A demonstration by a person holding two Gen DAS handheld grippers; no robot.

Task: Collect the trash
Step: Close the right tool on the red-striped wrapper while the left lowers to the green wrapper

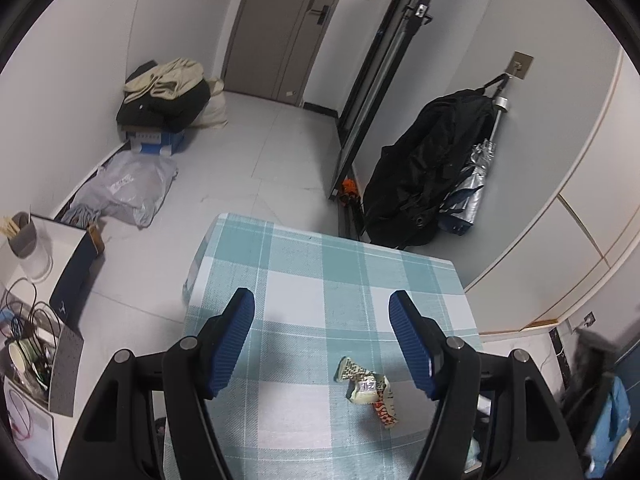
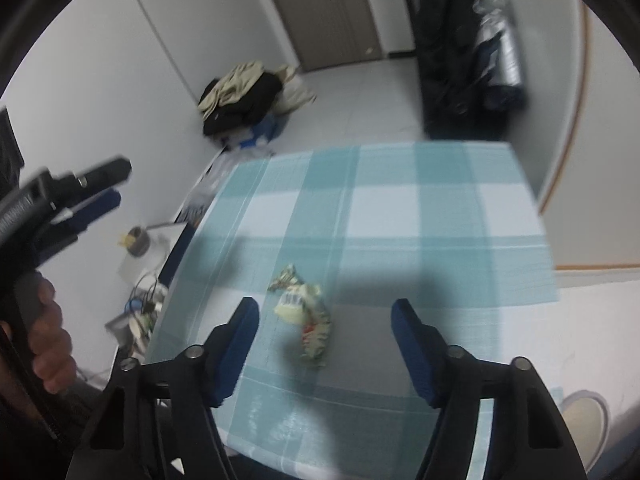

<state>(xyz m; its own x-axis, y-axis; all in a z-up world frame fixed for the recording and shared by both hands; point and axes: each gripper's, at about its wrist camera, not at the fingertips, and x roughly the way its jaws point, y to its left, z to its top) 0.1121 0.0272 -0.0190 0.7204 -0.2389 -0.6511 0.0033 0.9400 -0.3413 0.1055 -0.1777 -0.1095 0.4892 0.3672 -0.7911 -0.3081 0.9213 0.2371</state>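
A crumpled snack wrapper (image 1: pixel 370 386), cream with red and white print, lies on the teal-and-white checked tablecloth (image 1: pixel 320 272). My left gripper (image 1: pixel 322 308) is open and empty above the table, with the wrapper below and right of centre, near its right finger. In the right wrist view the wrapper (image 2: pixel 306 316) lies between the fingers of my right gripper (image 2: pixel 325 312), which is open, empty and above it. The left gripper (image 2: pixel 80 196) also shows at the left edge there, held in a hand.
A low side shelf (image 1: pixel 36 320) with cables, a cup and a grey holder stands left of the table. On the floor are a pile of clothes on a blue box (image 1: pixel 168 96) and a grey plastic bag (image 1: pixel 124 188). A black bag (image 1: pixel 424 176) and silver umbrella hang at the right wall.
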